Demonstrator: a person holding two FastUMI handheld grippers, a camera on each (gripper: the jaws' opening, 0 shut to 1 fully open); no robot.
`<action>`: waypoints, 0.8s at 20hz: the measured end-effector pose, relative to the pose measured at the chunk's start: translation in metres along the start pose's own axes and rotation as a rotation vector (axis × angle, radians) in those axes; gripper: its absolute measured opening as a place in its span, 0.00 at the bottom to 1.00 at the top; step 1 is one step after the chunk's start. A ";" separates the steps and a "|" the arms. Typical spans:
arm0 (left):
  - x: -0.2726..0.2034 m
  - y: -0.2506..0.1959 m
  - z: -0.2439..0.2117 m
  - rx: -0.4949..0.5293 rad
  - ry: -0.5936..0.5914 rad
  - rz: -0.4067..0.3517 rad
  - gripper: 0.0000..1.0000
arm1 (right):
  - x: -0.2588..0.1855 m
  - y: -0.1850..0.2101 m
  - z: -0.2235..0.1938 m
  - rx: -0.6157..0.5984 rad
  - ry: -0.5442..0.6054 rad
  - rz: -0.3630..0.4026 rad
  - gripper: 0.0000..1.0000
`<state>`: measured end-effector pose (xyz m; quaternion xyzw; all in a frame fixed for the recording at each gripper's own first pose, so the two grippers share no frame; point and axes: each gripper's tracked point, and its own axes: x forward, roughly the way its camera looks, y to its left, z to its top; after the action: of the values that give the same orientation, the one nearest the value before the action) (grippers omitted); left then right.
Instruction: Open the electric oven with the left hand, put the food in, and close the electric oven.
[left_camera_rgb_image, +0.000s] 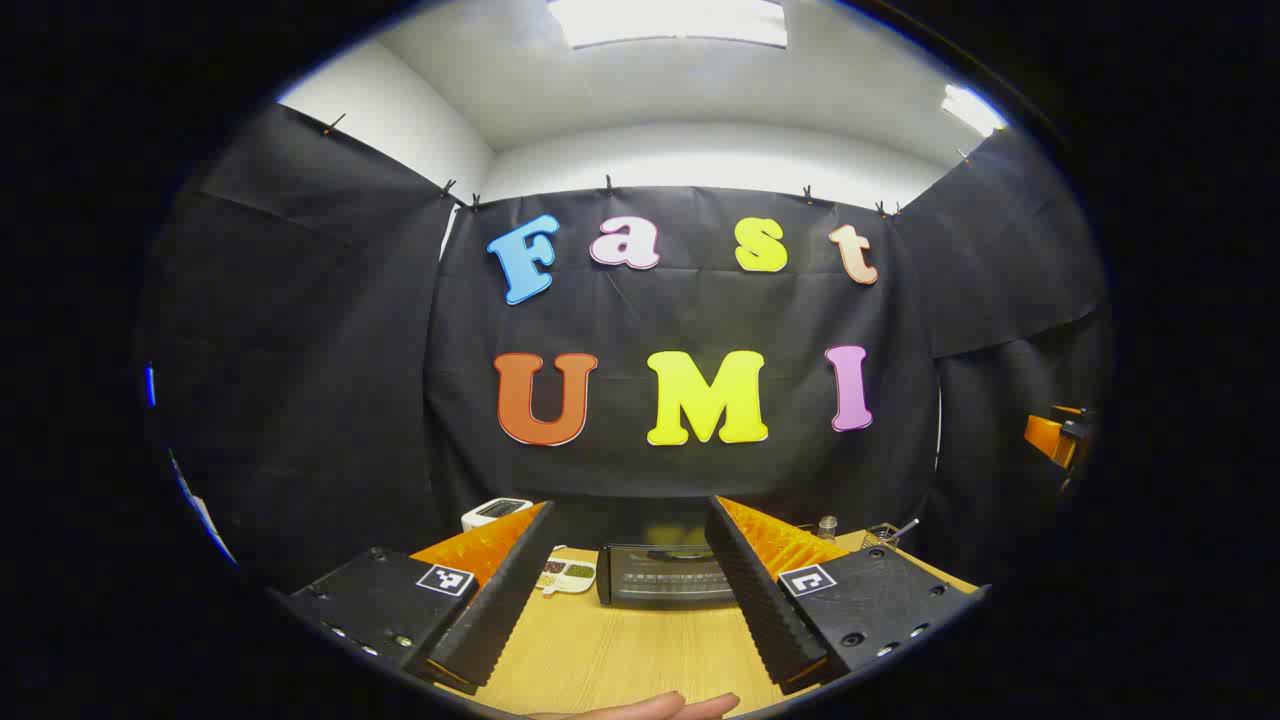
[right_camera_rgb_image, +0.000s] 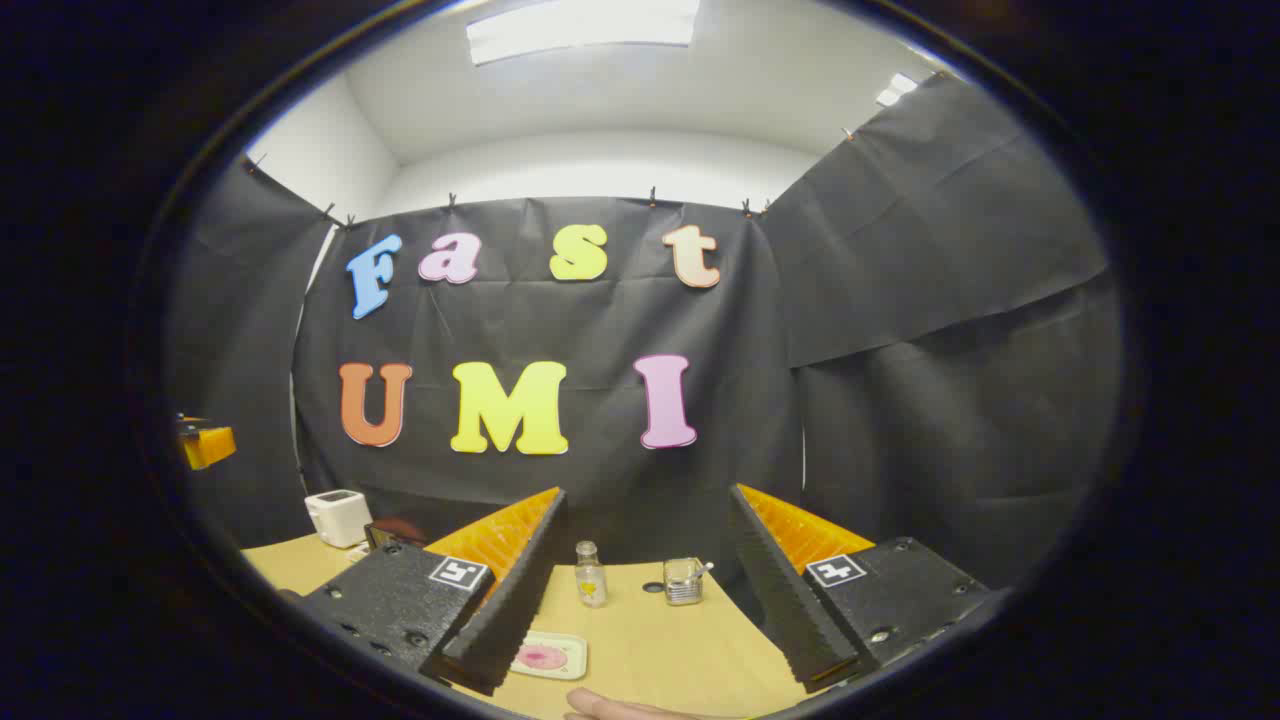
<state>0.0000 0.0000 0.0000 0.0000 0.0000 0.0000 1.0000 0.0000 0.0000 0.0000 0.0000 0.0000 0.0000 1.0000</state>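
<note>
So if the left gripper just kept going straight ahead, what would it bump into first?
Probably the electric oven. It sits on the table right between the open left gripper fingers, door shut. Depth is hard to judge, and the gripper might pass over it to the black cloth wall.

On the pale wooden worktop (left_camera_rgb_image: 620, 650) I count one black electric oven (left_camera_rgb_image: 665, 578) and one white divided dish (left_camera_rgb_image: 567, 574). From my right side: one small glass bottle (right_camera_rgb_image: 590, 575), one wire-mesh cup (right_camera_rgb_image: 683, 581), one white tray of pink food (right_camera_rgb_image: 546, 656), one white box-shaped appliance (right_camera_rgb_image: 337, 516).

oven (left_camera_rgb_image: 668, 576) black | table (left_camera_rgb_image: 620, 650) light wood grain | tray (right_camera_rgb_image: 548, 656) pale, pink food (right_camera_rgb_image: 541, 656)
</note>
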 end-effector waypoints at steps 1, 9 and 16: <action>0.002 -0.002 -0.003 0.007 0.004 -0.002 0.95 | 0.000 -0.004 0.000 0.000 -0.004 -0.006 0.96; 0.024 -0.014 -0.014 -0.014 0.033 -0.035 0.95 | 0.000 -0.019 -0.002 0.020 -0.026 -0.009 0.96; 0.075 -0.026 -0.034 -0.030 0.047 -0.054 0.95 | 0.023 -0.026 -0.008 0.030 -0.053 -0.001 1.00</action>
<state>0.0753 -0.0259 -0.0341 -0.0150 0.0236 -0.0268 0.9992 0.0230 -0.0261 -0.0081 0.0148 -0.0265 -0.0005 0.9995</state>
